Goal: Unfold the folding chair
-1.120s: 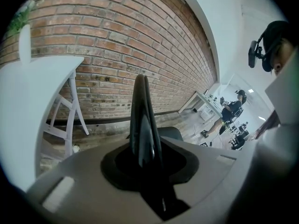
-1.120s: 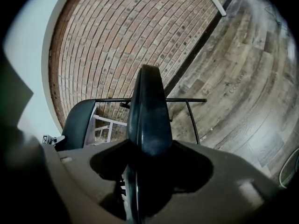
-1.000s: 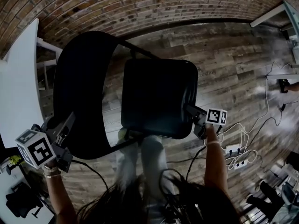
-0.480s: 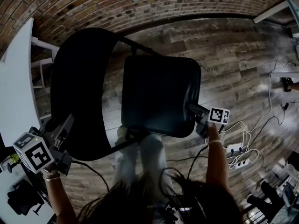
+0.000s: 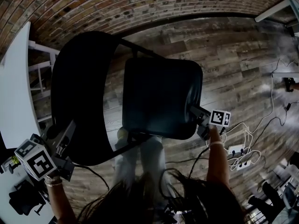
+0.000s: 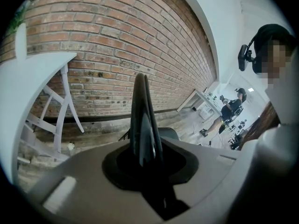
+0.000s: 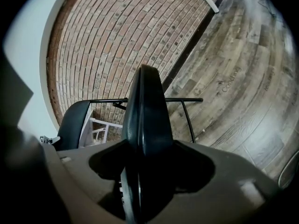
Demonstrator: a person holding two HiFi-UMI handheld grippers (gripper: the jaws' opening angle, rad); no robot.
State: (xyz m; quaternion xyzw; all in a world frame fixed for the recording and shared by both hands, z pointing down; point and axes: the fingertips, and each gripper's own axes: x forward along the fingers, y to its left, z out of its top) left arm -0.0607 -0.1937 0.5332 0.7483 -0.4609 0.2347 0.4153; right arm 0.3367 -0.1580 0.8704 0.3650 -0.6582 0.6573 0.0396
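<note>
Since a second earlier, the black padded seat (image 5: 161, 97) of the black metal-framed folding chair (image 5: 138, 50) had swung a little further toward the right of the head view. Both hands had drifted with it. The left gripper (image 5: 63, 134) was clamped on the lower edge of the curved black backrest (image 5: 81, 92). The right gripper (image 5: 194, 112) was gripping the seat's near right corner, its jaws having just widened with the seat edge still filling them.

The chair stood on the wood-plank floor (image 5: 233, 64) near the red brick wall (image 5: 140, 3), just in front of the person. It looked nearly open. To finish well, the left hand should probably steady the backrest while the right pressed the seat down evenly until the frame locked, without twisting. The seat's top faced up toward the head camera. The chair appeared to face right in that view, and the backrest's long axis ran from the wall toward the person.
</note>
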